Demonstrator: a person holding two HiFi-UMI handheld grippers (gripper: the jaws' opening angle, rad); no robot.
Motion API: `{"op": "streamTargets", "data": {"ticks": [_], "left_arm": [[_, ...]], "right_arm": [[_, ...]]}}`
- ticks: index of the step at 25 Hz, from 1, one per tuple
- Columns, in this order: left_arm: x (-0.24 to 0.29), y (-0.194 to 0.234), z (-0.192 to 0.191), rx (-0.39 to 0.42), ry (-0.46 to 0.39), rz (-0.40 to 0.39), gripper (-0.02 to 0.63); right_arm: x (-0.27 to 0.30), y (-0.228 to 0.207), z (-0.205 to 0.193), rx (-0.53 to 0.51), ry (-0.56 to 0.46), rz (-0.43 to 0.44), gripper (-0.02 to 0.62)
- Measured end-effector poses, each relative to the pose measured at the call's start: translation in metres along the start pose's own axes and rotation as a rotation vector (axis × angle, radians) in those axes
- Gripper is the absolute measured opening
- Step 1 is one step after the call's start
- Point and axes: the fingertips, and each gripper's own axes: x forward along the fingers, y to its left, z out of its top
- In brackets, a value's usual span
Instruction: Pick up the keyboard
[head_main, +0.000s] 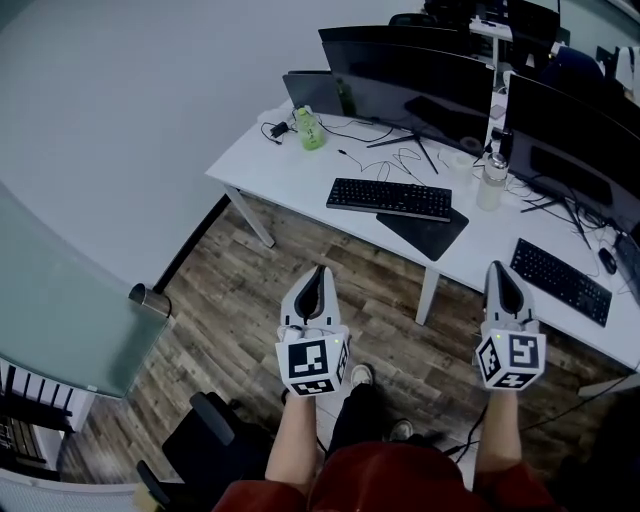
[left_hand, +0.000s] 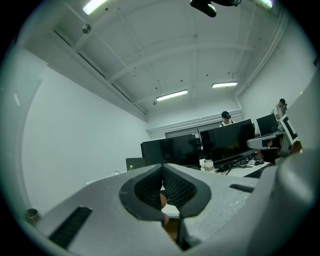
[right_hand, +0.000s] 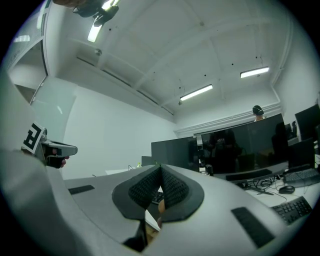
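Observation:
A black keyboard (head_main: 390, 198) lies on the white desk (head_main: 300, 170), partly over a dark mouse mat (head_main: 425, 232). My left gripper (head_main: 319, 273) is shut and empty, held level over the wooden floor, short of the desk's front edge. My right gripper (head_main: 500, 270) is also shut and empty, its tip just at the desk's front edge, left of a second black keyboard (head_main: 560, 280). In the left gripper view the jaws (left_hand: 162, 172) meet with nothing between them; the right gripper view shows its jaws (right_hand: 161, 172) pressed together the same way, and a keyboard (right_hand: 295, 209) at lower right.
Large dark monitors (head_main: 420, 75) stand along the back of the desk with cables, a green bottle (head_main: 309, 128) at left and a clear bottle (head_main: 490, 182) in the middle. A desk leg (head_main: 428, 292) stands between the grippers. A black chair (head_main: 205, 440) sits at lower left.

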Motion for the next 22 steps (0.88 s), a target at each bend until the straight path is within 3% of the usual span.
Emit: {"op": "streamTargets", "data": {"ticks": [22], "left_arm": [[0.215, 0.133, -0.011, -0.05, -0.046, -0.097, 0.008]], "right_arm": [[0.219, 0.043, 0.02, -0.085, -0.037, -0.104, -0.002]]}}
